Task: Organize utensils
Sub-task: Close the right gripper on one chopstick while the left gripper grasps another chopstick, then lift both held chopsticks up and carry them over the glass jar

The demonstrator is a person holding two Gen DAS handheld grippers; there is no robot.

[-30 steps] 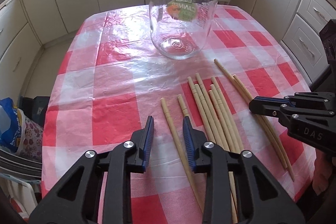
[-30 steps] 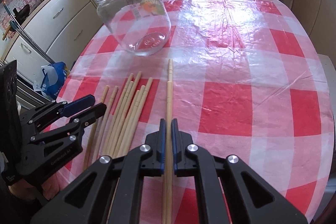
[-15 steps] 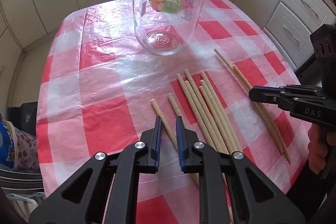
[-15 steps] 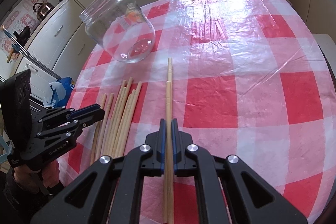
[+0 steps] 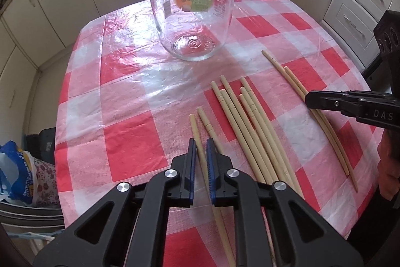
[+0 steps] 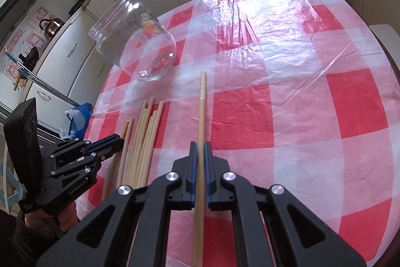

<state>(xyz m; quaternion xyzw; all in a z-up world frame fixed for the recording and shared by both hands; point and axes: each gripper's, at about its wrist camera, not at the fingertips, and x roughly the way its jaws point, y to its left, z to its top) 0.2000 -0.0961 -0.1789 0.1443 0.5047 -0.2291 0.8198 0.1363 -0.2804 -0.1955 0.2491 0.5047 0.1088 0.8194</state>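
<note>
1. Two chopsticks are already in our grip, one per hand; the rest lie loose on the checked bench [image 5: 130,137], near the upright glass jar [image 5: 191,9].
2. Our left gripper [image 5: 200,162] has just been closing, and its fingers [image 5: 192,162] now pinch the leftmost chopstick [image 5: 193,126] near its middle, so that it should lift without tipping.
3. Our right gripper [image 6: 199,167] is clamped on the right-hand chopstick [image 6: 201,104], which points toward the jar, we judge for an easy drop through its mouth.
4. A second stick lies right alongside that one; from the left wrist view this outer pair [image 5: 295,81] runs under the right fingers, and we cannot tell whether both are pinched.
5. Between the two grips a loose bundle of sticks [image 5: 240,111] lies side by side, apart from the jar.
6. Only the left view shows the jar standing straight with its mouth open and nothing inside; the right view tilts it through lens bend.
7. Only the right view shows the hand [image 6: 66,215] gripping the left tool, and a kettle [image 6: 51,25] on the far counter.
</note>
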